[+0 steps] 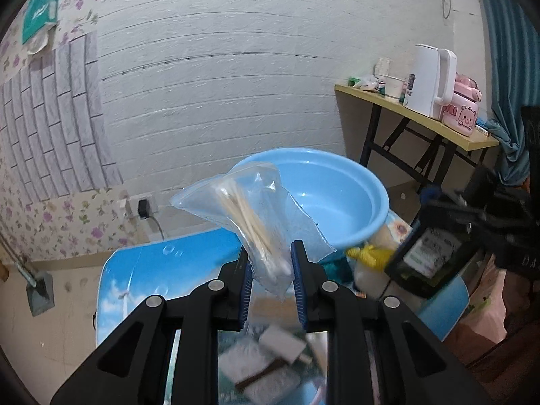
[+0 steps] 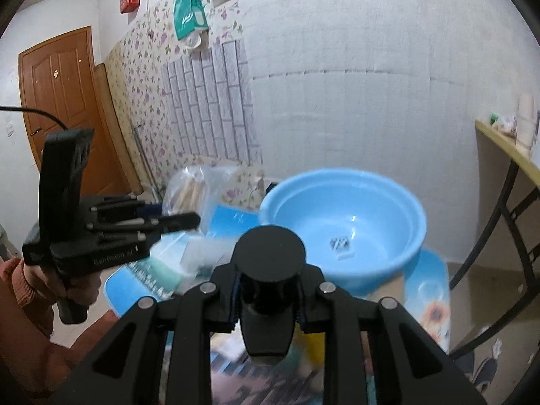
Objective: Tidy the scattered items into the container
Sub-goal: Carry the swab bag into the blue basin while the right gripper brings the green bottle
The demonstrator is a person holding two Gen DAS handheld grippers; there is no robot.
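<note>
Above the tabletop (image 1: pixel 162 263), a clear bag of cotton swabs (image 1: pixel 256 222) is pinched in the left tongs (image 1: pixel 272 270) and a dark bottle (image 2: pixel 268 290) clamped in the right tongs (image 2: pixel 268 303), so each should be carried fully over the blue basin's (image 2: pixel 415 222) rim before being released.

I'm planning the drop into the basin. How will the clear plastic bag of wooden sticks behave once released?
The clear plastic bag of wooden sticks looks floppy: its film creases above the left gripper. It seems light, held upright by one corner. Dropped into the light blue plastic basin, it would probably fall slack and not roll.
</note>
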